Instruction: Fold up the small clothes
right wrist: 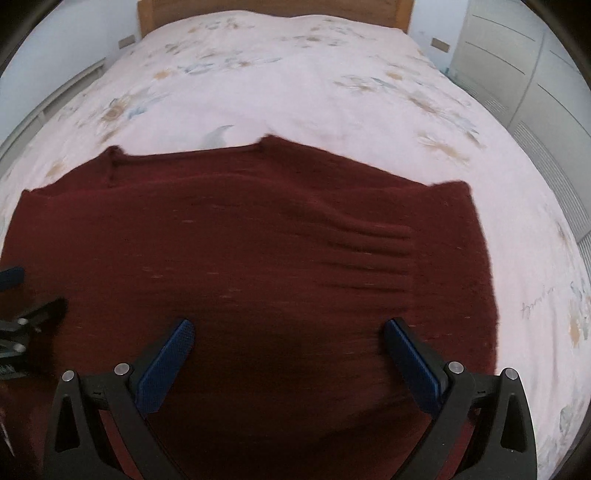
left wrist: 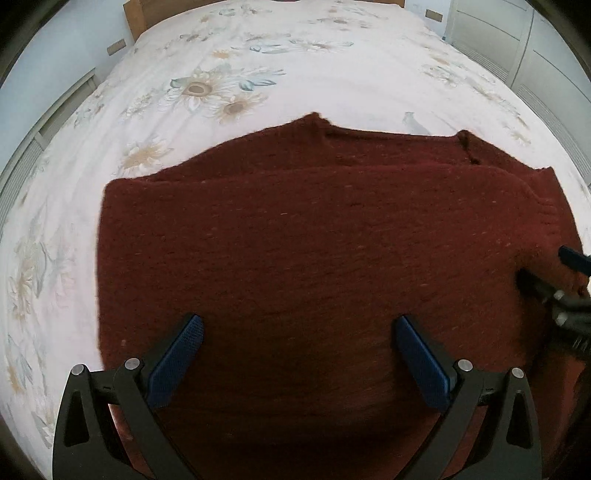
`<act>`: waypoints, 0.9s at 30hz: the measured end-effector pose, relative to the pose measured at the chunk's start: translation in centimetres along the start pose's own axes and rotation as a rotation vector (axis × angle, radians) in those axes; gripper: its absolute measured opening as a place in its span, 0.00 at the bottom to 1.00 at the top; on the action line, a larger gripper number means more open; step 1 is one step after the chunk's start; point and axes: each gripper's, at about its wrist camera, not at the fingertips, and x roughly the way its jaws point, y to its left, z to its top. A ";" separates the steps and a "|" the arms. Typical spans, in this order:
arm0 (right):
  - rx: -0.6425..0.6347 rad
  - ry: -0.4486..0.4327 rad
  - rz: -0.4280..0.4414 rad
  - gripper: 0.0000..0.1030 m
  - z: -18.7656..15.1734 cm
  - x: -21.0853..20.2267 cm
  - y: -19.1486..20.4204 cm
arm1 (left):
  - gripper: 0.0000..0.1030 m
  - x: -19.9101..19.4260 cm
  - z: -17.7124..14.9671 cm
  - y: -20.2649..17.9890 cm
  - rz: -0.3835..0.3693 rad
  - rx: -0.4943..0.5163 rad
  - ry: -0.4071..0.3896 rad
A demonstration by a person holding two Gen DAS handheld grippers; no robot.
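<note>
A dark red knitted sweater (left wrist: pixel 303 236) lies flat on the bed with its neckline toward the headboard and its lower part folded up over the chest. The right wrist view shows the same sweater (right wrist: pixel 258 236), with a ribbed cuff on its right half. My left gripper (left wrist: pixel 299 325) hovers open over the sweater's near left part, nothing between its blue pads. My right gripper (right wrist: pixel 290 328) stands open above the near right part, also empty. Each gripper shows at the edge of the other's view: the right gripper (left wrist: pixel 565 280), the left gripper (right wrist: pixel 22 306).
The bed has a white sheet printed with sunflowers (left wrist: pixel 207 88) and a wooden headboard (right wrist: pixel 273 9). White cupboards (right wrist: pixel 535 62) stand along the right side, a pale wall and low radiator on the left. Bare sheet lies beyond and beside the sweater.
</note>
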 end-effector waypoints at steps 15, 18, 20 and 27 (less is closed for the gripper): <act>0.065 -0.005 0.019 1.00 -1.7 -1.7 -5.6 | 0.99 0.4 -0.4 5.7 -0.094 -0.087 0.048; 0.047 -0.023 0.006 1.00 -2.0 -3.4 -5.6 | 0.99 -1.8 -0.3 5.8 -0.110 -0.113 -0.004; 0.044 -0.032 0.011 1.00 -2.3 -4.7 -5.7 | 0.99 -3.3 -0.5 6.1 -0.107 -0.124 -0.032; 0.061 -0.054 0.032 1.00 -4.2 -9.5 -6.5 | 0.99 -9.0 -2.4 6.2 -0.066 -0.126 -0.104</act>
